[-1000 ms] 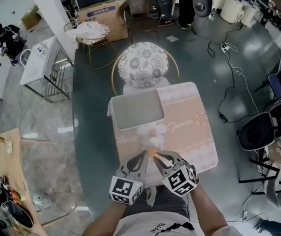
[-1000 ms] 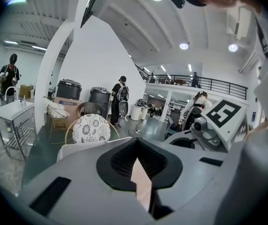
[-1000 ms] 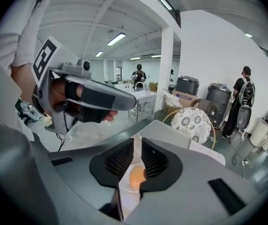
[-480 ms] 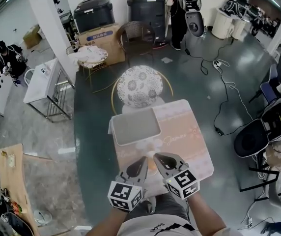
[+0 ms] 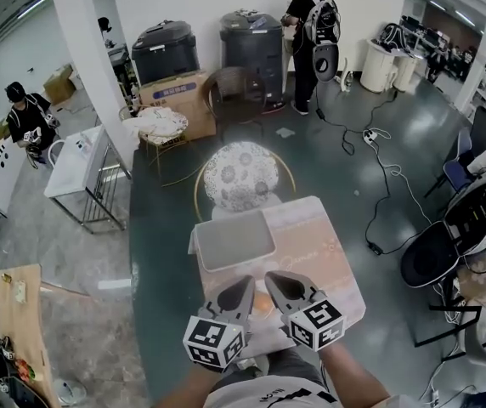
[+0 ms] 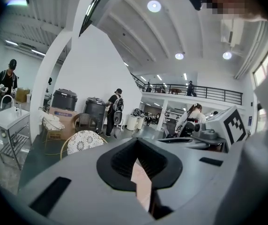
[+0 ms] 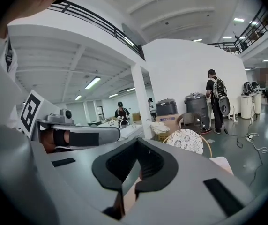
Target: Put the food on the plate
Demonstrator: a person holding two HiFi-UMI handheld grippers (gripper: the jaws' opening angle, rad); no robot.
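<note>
A grey rectangular tray lies at the back left of the pink-clothed table. Both grippers hover side by side over the table's near edge, pointing away from me. My left gripper has its jaws together, with only a thin slit between the pads in the left gripper view. My right gripper is shut too, and nothing shows between its pads. A small orange bit of food peeks out on the cloth between the two gripper bodies. The rest of the food is hidden under them.
A round chair with a floral cushion stands behind the table. A cardboard box, bins and a wire rack lie further back. People stand at the back and far left. Cables trail across the floor on the right.
Both grippers have drawn back from the food toward the table's near edge. The right jaws, spread around the orange food before, have closed. The head view has tilted up.
</note>
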